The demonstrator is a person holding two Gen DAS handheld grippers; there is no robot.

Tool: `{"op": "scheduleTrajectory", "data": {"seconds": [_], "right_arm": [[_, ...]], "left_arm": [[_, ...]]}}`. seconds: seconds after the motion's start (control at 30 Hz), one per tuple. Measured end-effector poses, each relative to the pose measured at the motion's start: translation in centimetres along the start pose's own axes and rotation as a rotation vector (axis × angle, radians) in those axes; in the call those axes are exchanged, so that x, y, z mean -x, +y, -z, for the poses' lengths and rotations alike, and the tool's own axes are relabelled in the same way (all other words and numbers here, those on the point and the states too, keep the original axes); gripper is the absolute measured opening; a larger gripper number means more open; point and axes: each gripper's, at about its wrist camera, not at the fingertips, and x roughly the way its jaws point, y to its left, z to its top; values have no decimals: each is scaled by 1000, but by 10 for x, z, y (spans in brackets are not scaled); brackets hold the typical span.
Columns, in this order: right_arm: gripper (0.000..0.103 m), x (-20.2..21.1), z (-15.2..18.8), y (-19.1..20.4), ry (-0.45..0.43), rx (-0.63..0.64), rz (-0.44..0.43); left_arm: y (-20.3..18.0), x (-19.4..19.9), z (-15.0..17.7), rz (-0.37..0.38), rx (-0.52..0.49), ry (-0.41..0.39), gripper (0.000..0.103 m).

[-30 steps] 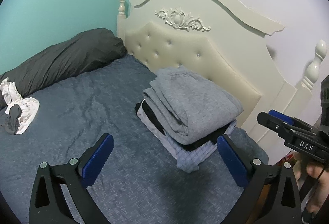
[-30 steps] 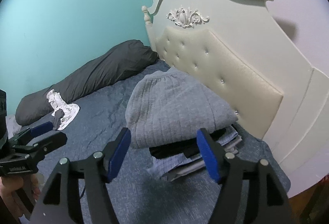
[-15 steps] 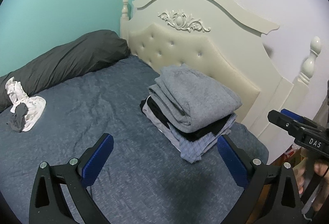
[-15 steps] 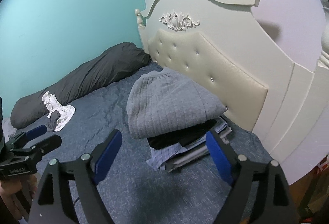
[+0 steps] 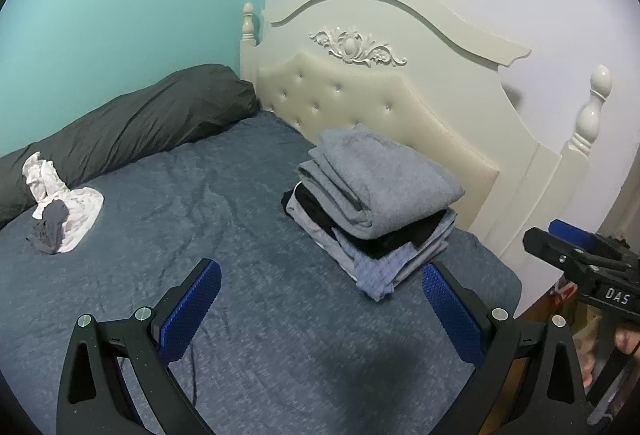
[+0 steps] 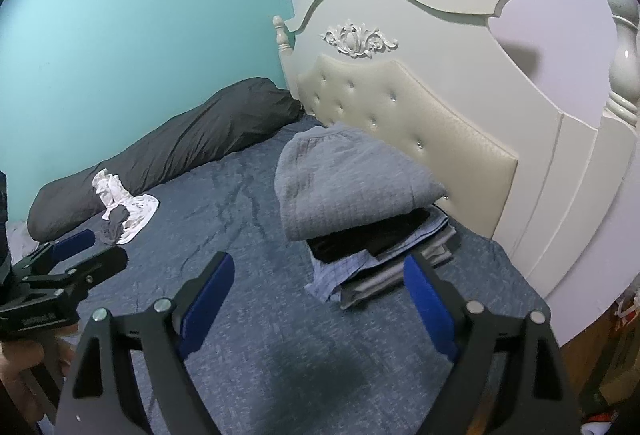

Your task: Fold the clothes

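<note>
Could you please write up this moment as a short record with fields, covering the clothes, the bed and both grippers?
folded stack: grey garment on top, black and checked pieces under it, beside the headboard
unfolded clothes: crumpled white and grey bundle near the dark pillow
surface: blue bedspread
left gripper: open, nothing between its fingers
right gripper: open and empty, jaws just widened
contact: neither gripper touches the stack

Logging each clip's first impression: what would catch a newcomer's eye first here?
First, the stack of folded clothes topped by a grey sweater, on the blue bedspread against the cream tufted headboard. Then the crumpled white and grey garments lying unfolded beside the dark bolster pillow by the teal wall.
</note>
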Motion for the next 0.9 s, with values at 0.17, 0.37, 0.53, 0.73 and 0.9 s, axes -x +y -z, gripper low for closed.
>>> {"op": "scheduleTrajectory", "data": {"seconds": [0.17,0.37,0.53,0.73,0.9], "right_arm": [[88,13,7,10,-6,11,2],[88,27,15,20,-11,17,-3],[88,35,23,27,-7,16,-10],[88,45,30,35,-12,20,-15],[88,53,34,40,-17,17,-24]], "left_arm": [[4,8,7,-1,6,2,103],[6,22,15,-1,6,-11,103],[7,36,20,1,2,-20,103],[9,51,29,-4,-6,-34,103],[11,62,36,-9,-8,-41,103]]}}
